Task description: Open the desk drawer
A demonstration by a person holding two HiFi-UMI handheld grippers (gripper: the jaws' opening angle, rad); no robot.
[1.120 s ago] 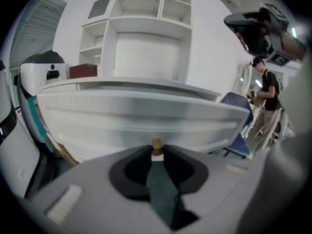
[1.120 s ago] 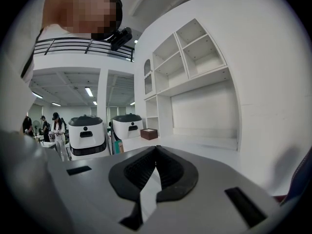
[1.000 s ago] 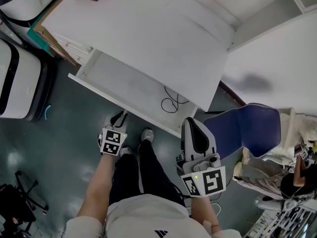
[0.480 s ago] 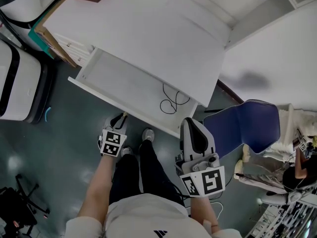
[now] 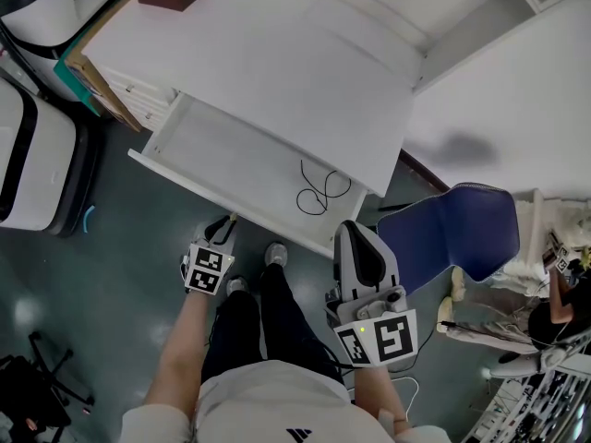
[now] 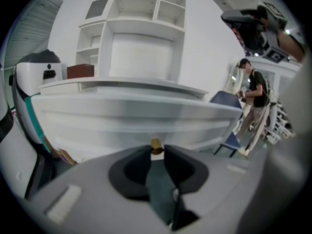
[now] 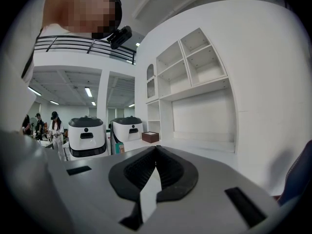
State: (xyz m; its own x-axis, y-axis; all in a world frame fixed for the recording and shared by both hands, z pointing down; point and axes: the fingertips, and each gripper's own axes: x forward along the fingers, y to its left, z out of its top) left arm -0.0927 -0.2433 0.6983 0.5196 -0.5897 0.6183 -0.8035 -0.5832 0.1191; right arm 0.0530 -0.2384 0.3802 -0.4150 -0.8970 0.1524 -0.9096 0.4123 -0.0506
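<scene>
Left gripper [image 5: 226, 224] (the nearer) faces the open desk drawer's [image 5: 212, 150] front, jaws just eased apart around, seemingly, its brass knob [image 6: 155, 144]; right gripper [image 7: 156, 147] closed.

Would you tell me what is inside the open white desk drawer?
In the white drawer, a thin black looped cord lies near the right end; the remaining visible floor is bare. The white desk top covers the rear part.

1. No word, number or sign can be read in any view.
2. Black-and-white square markers [image 5: 208, 269] cover the cube on the left gripper [image 5: 225, 225] and the one on the right gripper [image 5: 356, 229]. They are patterns only, with no letters.
3. The person's white shirt [image 5: 259, 404] bears a small dark logo [image 5: 298, 435] of slanted bars, without lettering.
</scene>
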